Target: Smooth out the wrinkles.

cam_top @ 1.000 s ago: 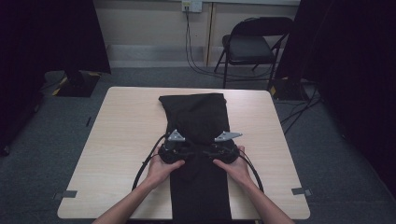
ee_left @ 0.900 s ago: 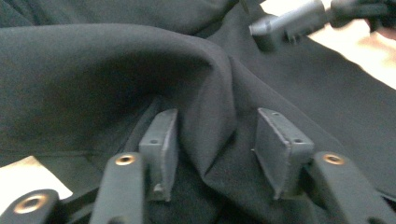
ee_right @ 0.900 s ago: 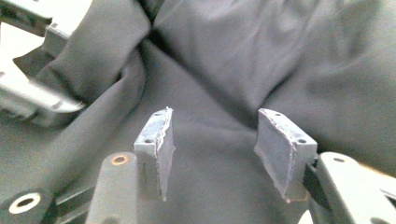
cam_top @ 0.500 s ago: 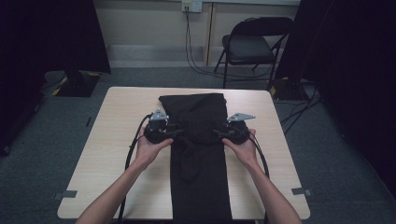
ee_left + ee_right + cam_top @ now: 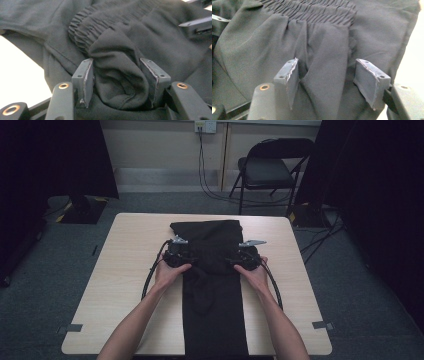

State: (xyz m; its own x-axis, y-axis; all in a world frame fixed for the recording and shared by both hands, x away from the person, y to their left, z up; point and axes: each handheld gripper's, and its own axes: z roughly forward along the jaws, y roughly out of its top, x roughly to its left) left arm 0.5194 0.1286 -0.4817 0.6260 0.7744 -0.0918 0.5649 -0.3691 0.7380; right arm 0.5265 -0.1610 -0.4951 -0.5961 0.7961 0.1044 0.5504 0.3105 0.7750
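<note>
Black trousers (image 5: 215, 290) run off high view's bottom edge, hem cut.

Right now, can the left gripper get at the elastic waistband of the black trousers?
Probably yes. The left gripper has its jaws open around a fold of the black trousers, and the elastic waistband lies just ahead with nothing between.

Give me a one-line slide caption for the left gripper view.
Left gripper with open jaws around a bunched fold of black trousers, near the elastic waistband.
</note>
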